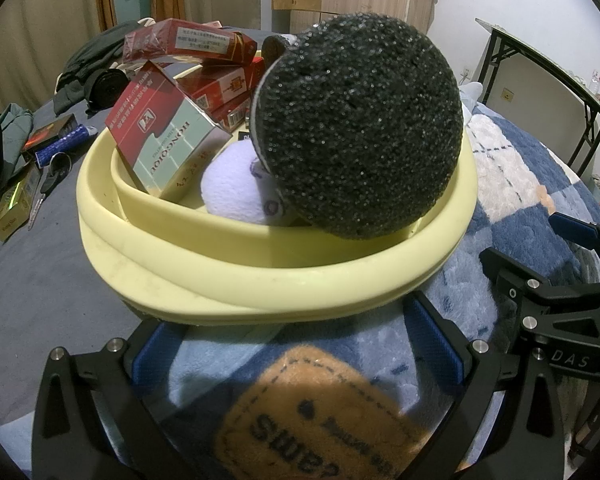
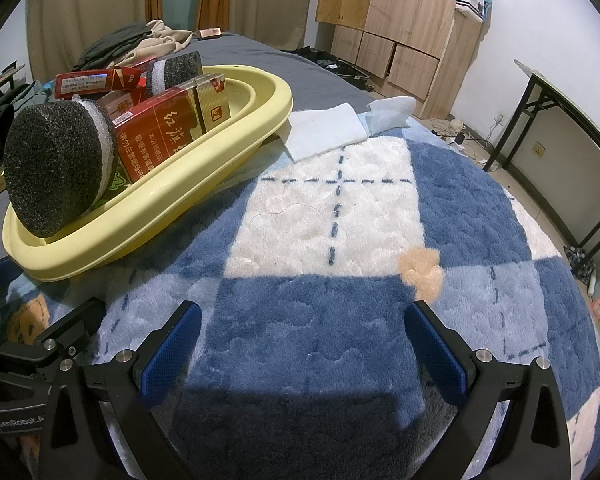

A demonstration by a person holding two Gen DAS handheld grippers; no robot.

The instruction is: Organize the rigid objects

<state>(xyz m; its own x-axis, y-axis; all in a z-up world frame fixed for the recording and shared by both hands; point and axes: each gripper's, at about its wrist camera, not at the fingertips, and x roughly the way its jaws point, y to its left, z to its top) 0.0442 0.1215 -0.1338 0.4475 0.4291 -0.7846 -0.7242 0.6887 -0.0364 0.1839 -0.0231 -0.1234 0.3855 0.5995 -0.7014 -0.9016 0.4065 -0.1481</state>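
A pale yellow oval basin point(image 1: 260, 280) point(image 2: 228, 148) sits on a blue and white plush blanket point(image 2: 340, 220). It holds several red cigarette cartons point(image 1: 168, 132) point(image 2: 160, 136) and a round black foam disc point(image 1: 360, 128) point(image 2: 52, 168) leaning on its near rim; a second black disc point(image 2: 176, 72) stands further back. A white soft lump point(image 1: 232, 184) lies under the disc. My left gripper point(image 1: 296, 352) is open and empty just in front of the basin. My right gripper point(image 2: 300, 344) is open and empty over the blanket, right of the basin.
Loose boxes point(image 1: 48, 136), a blue tube point(image 1: 62, 146) and scissors point(image 1: 46, 184) lie on the grey sheet left of the basin, with dark clothes point(image 1: 92, 64) behind. White cloths point(image 2: 328, 132) lie behind the basin. A black-framed table point(image 2: 572, 132) and wooden cabinets point(image 2: 400, 20) stand at the right.
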